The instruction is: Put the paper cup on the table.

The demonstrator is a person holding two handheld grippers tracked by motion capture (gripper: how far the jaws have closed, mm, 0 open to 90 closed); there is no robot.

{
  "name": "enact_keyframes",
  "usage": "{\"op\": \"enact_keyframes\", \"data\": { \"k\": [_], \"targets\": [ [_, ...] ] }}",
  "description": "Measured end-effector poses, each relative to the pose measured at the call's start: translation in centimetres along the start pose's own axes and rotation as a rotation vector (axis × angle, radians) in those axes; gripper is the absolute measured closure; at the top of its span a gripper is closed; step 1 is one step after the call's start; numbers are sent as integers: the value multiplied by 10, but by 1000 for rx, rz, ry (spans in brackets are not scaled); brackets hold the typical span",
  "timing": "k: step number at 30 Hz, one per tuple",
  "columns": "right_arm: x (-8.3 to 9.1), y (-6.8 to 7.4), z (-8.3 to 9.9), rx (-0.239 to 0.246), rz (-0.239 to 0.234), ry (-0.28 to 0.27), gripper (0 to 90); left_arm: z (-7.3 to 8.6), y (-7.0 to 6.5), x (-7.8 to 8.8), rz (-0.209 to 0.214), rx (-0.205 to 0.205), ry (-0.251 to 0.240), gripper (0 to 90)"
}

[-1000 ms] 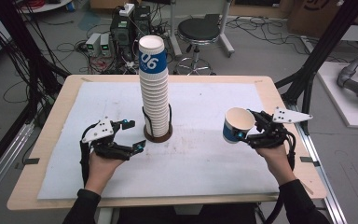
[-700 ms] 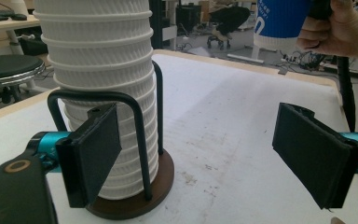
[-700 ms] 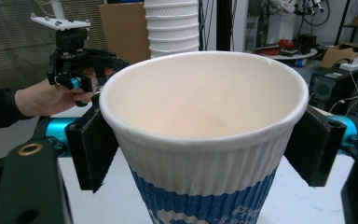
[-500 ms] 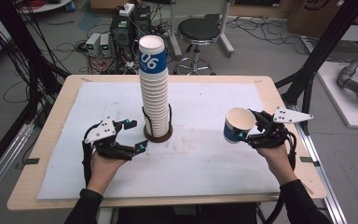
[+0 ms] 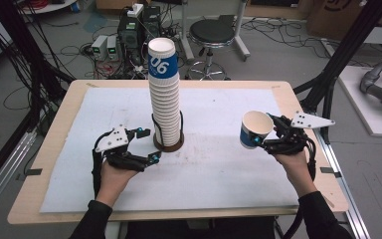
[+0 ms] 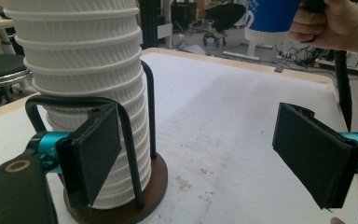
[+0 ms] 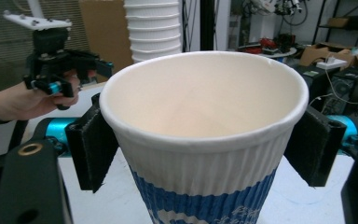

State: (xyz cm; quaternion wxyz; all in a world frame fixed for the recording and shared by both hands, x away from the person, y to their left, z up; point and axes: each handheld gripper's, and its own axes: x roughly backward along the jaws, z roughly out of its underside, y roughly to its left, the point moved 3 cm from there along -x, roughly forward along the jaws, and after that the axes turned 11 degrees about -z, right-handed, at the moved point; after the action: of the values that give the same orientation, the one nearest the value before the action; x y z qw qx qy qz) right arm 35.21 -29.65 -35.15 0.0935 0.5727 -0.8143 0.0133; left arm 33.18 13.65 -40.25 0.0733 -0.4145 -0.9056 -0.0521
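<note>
Paper cup (image 5: 255, 130), white inside with a ribbed white upper wall and a blue band lower down, sits clamped between the two black jaws of the right gripper (image 5: 272, 137), held up above the right side of the table (image 5: 69, 104). In the right gripper view the pads press on its opposite sides just under the rim, and the blue band carries white print that is cut off at the bottom edge and, I think, too partial to read.

Writing that does read is on the cup stack (image 5: 164, 94): the top cup bears a blue band with a white "06". That tall stack stands upright on a round dark base (image 5: 169, 146) with thin black wire uprights around it, near the middle of the white mat (image 5: 219, 169) that covers the tabletop.

Left gripper (image 5: 148, 144) rests low, just beside the base of the stack, with its jaws apart and nothing between them; in the left gripper view one pad lies close in front of a wire upright and the lowest cups.

Beyond the table stand a black stool (image 5: 218, 34), boxes of electronics (image 5: 129, 30) and loose cables on the floor.
</note>
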Motion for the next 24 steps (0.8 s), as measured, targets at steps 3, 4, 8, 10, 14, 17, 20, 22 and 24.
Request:
{"op": "enact_keyframes", "data": {
  "k": [3,4,8,10,14,17,20,22,24],
  "targets": [
    [-3,-7,1,-20,17,2,205,0,1,2,-3,4,-3,154],
    [-4,-9,2,-21,28,5,204,0,1,2,-5,5,-4,154],
    [-6,-20,5,-28,69,-2,203,0,0,2,-3,3,-2,153],
    [-7,-25,6,-25,105,2,202,0,0,1,-4,1,-1,154],
    [-8,-38,10,-57,152,-5,201,1,-1,0,-4,2,2,153],
    [-10,-45,13,-68,170,-5,201,2,-1,0,-3,6,5,154],
    [-12,-50,16,-83,178,-4,202,2,-1,0,-4,8,7,154],
    [-14,-53,18,-96,185,-8,202,3,-1,-1,0,9,6,154],
    [-16,-56,21,-106,200,-6,203,3,-3,-1,3,6,9,153]
  ]
}}
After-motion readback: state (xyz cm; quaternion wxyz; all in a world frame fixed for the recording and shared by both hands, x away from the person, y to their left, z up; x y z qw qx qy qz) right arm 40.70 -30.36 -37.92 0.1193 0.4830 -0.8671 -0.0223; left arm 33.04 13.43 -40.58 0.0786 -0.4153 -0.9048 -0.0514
